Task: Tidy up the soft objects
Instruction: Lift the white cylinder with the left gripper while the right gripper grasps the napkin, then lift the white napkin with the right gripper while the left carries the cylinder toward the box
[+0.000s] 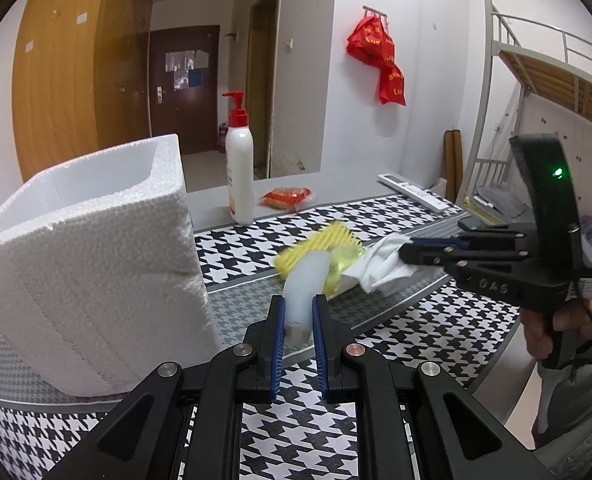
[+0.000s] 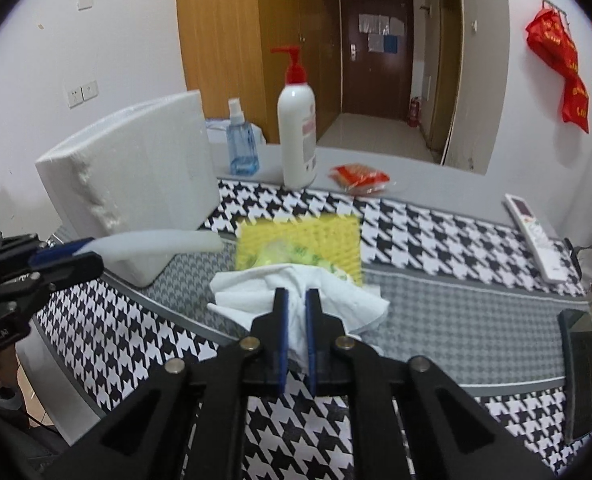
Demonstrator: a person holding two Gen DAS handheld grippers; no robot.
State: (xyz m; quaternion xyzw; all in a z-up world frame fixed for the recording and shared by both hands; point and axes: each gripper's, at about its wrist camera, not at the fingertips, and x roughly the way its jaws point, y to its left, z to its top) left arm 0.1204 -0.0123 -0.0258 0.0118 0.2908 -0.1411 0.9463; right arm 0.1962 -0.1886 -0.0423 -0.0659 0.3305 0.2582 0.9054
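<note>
In the left wrist view my left gripper is shut on a soft, translucent white tube that sticks out past its blue pads, just right of the white foam box. My right gripper is shut on a crumpled white cloth, lifted a little off the table. Behind the cloth lie a yellow ribbed pad and a yellow-green packet. The left wrist view shows the right gripper pinching the cloth beside the pad.
A houndstooth mat covers the table. At the back stand a lotion pump bottle and a blue spray bottle, with a red snack packet beside them. A remote and a dark phone lie at the right.
</note>
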